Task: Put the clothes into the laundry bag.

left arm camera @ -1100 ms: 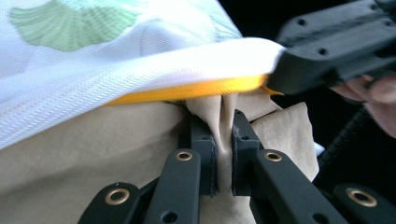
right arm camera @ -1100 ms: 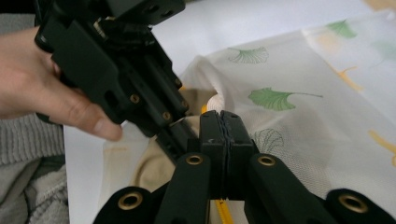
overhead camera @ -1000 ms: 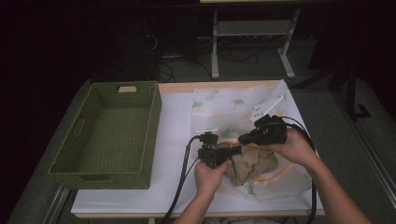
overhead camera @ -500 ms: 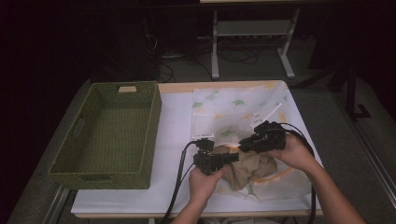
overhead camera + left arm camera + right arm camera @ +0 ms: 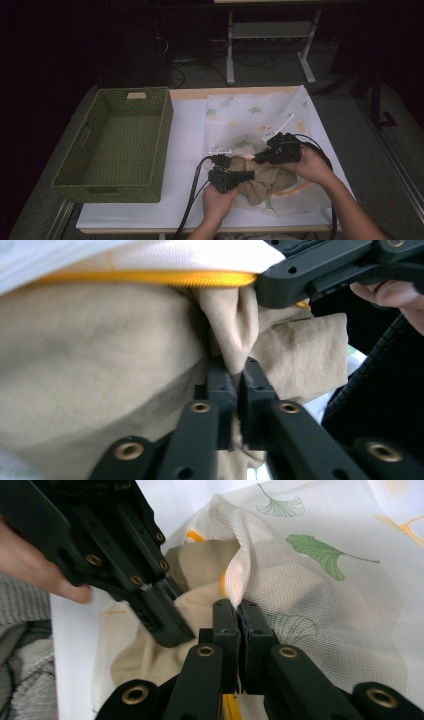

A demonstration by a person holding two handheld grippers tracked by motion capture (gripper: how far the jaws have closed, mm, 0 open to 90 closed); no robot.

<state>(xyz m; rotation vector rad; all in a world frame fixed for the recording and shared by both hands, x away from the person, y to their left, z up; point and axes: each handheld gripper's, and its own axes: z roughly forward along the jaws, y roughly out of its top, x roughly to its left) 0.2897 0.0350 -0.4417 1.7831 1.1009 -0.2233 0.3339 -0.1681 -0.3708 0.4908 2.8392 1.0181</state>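
My table [image 5: 192, 125] has a white sheet over the top, with a bare wood strip showing along the far edge and a grey frame at the sides. On the left I see a green woven basket [image 5: 116, 142], rectangular, handle slots in the end walls, sitting flat on the sheet. On the right lies a white mesh bag [image 5: 240, 117] printed with green and yellow leaves, spread flat from the far edge toward me, with a yellow-trimmed opening at the near end. Basket and bag are apart, with a strip of white sheet between them
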